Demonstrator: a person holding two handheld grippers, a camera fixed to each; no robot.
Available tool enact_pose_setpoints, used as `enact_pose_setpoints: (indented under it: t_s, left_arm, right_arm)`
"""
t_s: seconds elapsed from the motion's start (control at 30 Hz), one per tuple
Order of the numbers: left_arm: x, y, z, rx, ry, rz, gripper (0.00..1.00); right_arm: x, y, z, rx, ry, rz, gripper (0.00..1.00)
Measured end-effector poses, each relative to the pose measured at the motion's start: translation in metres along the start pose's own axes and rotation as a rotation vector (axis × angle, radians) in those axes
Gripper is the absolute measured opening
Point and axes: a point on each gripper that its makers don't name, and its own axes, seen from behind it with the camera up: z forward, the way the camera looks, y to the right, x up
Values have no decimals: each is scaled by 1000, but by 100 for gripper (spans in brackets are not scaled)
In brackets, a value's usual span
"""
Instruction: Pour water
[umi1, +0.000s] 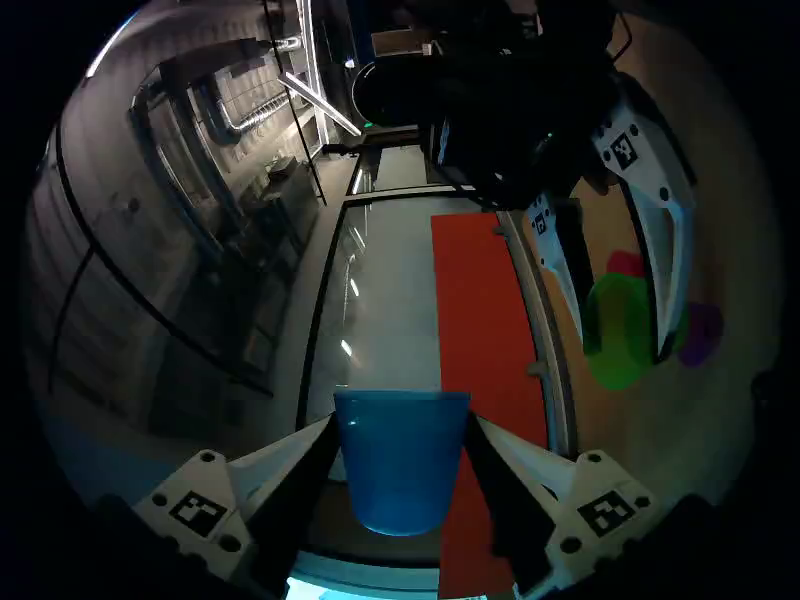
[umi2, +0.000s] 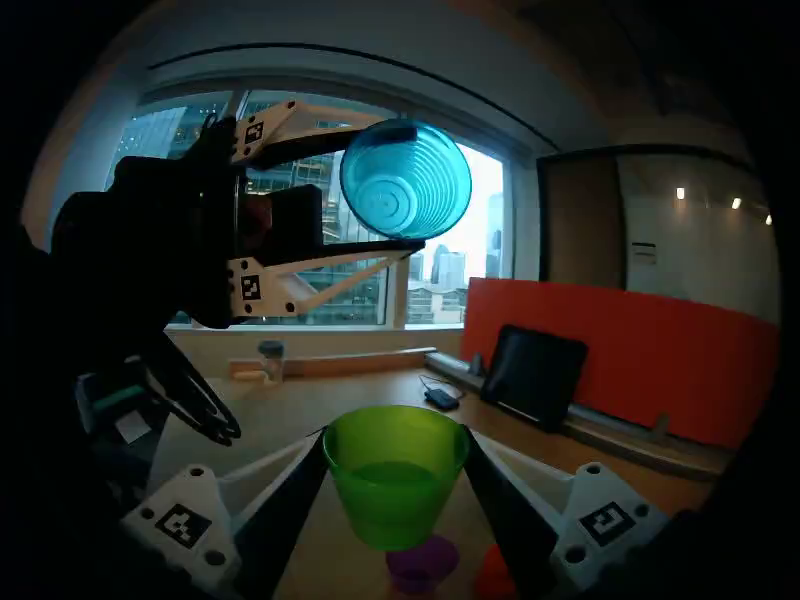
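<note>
Blue plastic cup clamped between both fingers of left gripper, raised high and tipped onto its side, mouth turned toward the right gripper view. Ribbed inside visible down to the bottom, no water seen in it. Below and nearer, green cup upright, pinched by both fingers of right gripper. Darker band low inside, probably water, not certain. On wooden table beneath: purple cup and something red. Judged: pour at or near its end. Next likely needs: blue cup rotated upright, green cup kept level, both lowered without slopping.
</note>
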Motion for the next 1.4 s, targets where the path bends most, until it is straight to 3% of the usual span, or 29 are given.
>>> enact_pose_setpoints:
  t_s: [0.17,0.37,0.6,1.0,1.2,1.4]
  left_arm:
    - [-5,10,2,-16,-6,-88,85]
    - [-10,22,3,-24,-15,-253,85]
    - [-22,40,2,-36,-39,-531,86]
    - [-45,60,3,-58,-104,-1007,85]
    - [-55,67,1,-83,-121,-1214,85]
    - [-59,77,-3,-126,-134,-1381,85]
  right_arm:
    - [1,2,-2,-7,3,-2,93]
    - [2,6,-7,-19,10,1,93]
    - [1,8,-12,-29,14,5,93]
    - [5,10,-16,-40,19,1,93]
    - [7,12,-18,-47,21,-1,93]
    - [8,14,-21,-53,22,-2,93]
